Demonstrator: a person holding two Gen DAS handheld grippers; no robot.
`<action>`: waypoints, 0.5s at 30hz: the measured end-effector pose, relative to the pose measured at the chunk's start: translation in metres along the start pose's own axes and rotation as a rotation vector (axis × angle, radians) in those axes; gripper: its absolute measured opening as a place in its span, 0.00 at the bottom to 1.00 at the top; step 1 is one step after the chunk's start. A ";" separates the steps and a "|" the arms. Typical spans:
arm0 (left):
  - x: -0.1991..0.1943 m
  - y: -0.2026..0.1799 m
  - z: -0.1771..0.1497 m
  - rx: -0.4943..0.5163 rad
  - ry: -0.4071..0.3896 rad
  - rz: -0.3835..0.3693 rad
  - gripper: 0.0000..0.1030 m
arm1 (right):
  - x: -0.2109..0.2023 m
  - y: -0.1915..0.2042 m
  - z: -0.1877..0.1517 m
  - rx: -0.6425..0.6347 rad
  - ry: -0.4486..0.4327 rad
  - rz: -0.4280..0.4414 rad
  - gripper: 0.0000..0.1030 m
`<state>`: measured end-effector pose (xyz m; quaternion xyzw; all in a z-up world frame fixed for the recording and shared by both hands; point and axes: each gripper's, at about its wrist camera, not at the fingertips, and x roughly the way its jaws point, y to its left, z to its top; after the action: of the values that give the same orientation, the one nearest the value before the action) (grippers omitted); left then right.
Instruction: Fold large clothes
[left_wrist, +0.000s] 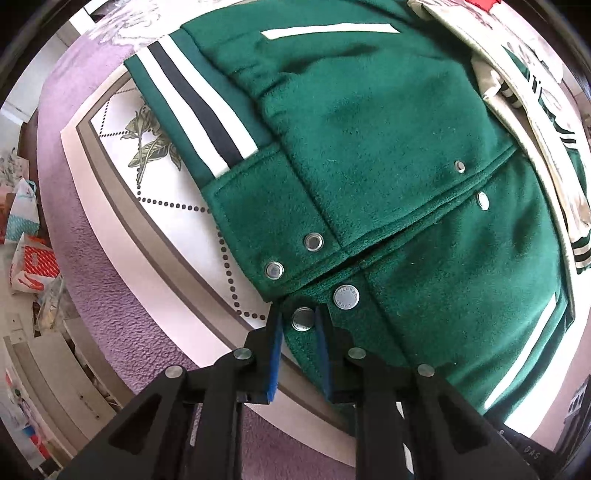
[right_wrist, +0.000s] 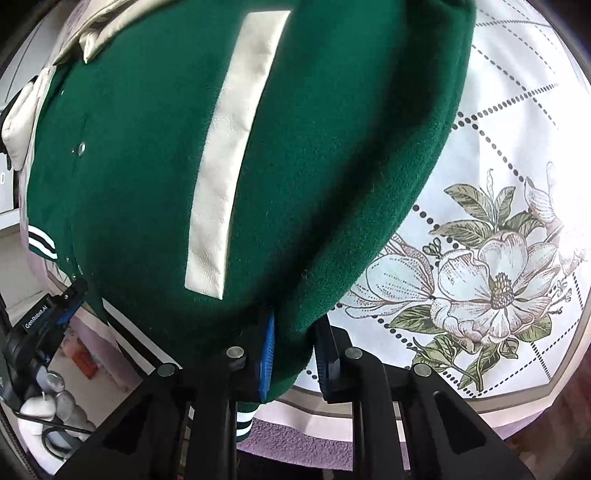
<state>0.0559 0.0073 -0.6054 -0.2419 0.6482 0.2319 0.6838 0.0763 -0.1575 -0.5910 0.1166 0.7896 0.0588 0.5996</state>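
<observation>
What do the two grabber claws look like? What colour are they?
Both are black. The left gripper and right gripper each have two flat fingers lined with ridged blue pads, on angular black arms with cut-out holes and round silver bolts. From the right camera, the left gripper's body shows white "GenRobot.AI" lettering.

There was one green jacket (left_wrist: 369, 129) with six metal snaps (left_wrist: 313, 242) visible in the left wrist view, two cream pocket strips (right_wrist: 229, 147), and one flowered cloth (right_wrist: 498, 258) under it.
</observation>
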 end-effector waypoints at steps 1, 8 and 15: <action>0.000 0.001 0.000 -0.002 0.012 0.010 0.20 | 0.003 0.003 0.000 0.002 0.011 0.005 0.20; -0.044 -0.025 0.004 0.169 -0.093 0.169 0.73 | 0.005 0.010 -0.010 0.027 0.067 0.061 0.47; -0.079 -0.121 -0.056 0.568 -0.305 0.417 0.88 | -0.018 0.007 -0.025 0.016 0.002 -0.017 0.64</action>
<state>0.0847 -0.1228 -0.5251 0.1313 0.6127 0.2105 0.7503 0.0578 -0.1543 -0.5655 0.1148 0.7914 0.0475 0.5985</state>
